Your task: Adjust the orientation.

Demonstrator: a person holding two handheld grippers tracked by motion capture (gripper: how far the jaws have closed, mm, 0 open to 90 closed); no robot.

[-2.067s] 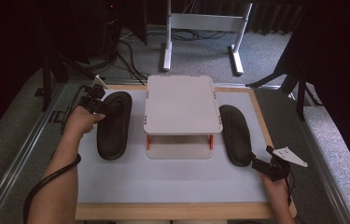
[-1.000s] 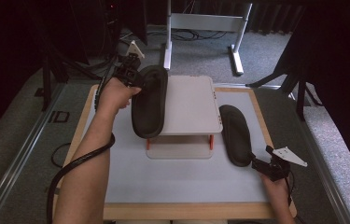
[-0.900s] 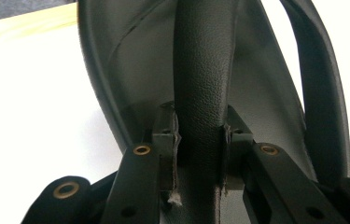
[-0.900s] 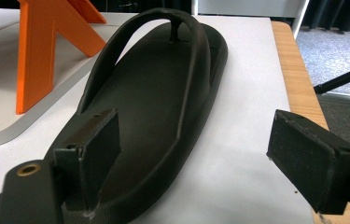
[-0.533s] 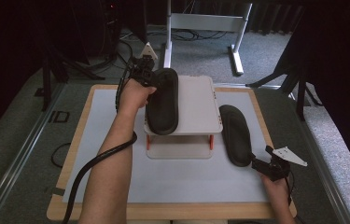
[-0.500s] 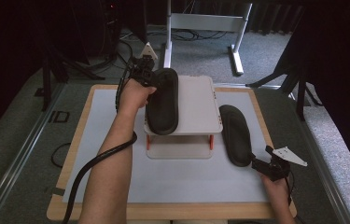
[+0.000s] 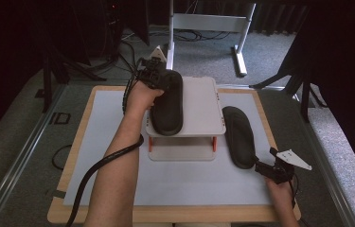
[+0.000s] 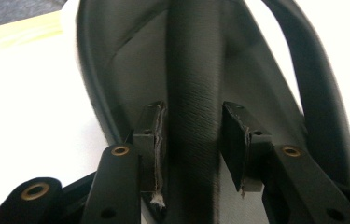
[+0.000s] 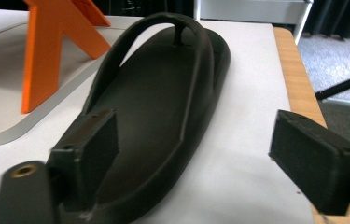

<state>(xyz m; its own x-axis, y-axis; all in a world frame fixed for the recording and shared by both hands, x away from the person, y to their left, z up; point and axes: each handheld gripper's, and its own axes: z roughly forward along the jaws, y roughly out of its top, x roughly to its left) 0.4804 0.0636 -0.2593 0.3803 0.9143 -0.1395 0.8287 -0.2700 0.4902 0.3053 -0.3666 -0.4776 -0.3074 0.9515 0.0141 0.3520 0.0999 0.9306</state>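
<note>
there are two black sandals and one small white stand with orange legs on the desk. the first sandal [image 7: 167, 101] lies on top of the stand [image 7: 199, 101], along its left side, with its toe end past the far edge. the left tool [image 7: 152, 74] is at that far end; its jaws have just been opening, and in the left gripper view the strap [image 8: 196, 107] stands between the two pads [image 8: 150, 140] with a thin gap on each side, so it is not pinched. the second sandal [image 7: 239, 137] lies on the white mat [image 7: 184, 184] just right of the stand. the right tool [image 7: 267, 170] is at its near end, jaws spread wide, one jaw over the sole and one outside. the mat is bare in front and at left.
</note>
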